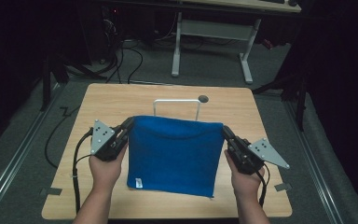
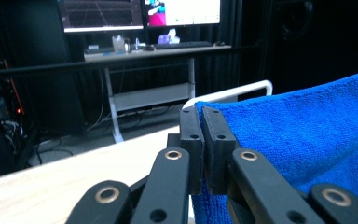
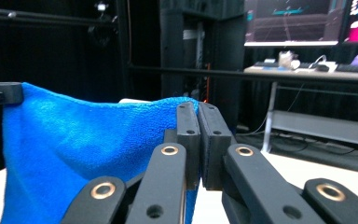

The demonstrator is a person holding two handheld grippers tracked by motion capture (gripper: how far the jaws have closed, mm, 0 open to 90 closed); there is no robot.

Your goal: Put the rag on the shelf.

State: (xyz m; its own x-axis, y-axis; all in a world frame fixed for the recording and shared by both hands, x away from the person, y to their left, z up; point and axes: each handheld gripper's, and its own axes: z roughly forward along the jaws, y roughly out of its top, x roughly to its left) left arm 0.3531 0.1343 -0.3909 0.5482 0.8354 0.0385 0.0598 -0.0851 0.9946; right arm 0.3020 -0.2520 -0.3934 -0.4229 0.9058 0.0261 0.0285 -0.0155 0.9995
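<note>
Work in hand: a blue towel (image 1: 172,154) is held up by its two upper corners in front of a white rail (image 1: 177,103) that stands on the tabletop (image 1: 121,100).
Left gripper (image 1: 129,124): its fingers (image 2: 192,140) are pressed together on the left upper corner of the towel (image 2: 307,135).
Right gripper (image 1: 225,131): its fingers (image 3: 189,135) are also clamped on cloth, at the right upper corner of the towel (image 3: 84,149).
Where the towel is: it hangs between the two hands, the top edge sagging a little in the middle, the lower edge with a small white label (image 1: 140,182) near the front of the tabletop.
How to do it well: I think both corners should be kept level and the top edge pulled tight, then carried over the rail together, so the cloth drapes evenly and does not slip off one side.
Surface: light wood tabletop, a small dark round hole (image 1: 203,99) close behind the rail.
Room: dark, grey carpet, cables on the floor, a white-legged desk (image 1: 214,28) with monitors (image 2: 140,13) behind.
</note>
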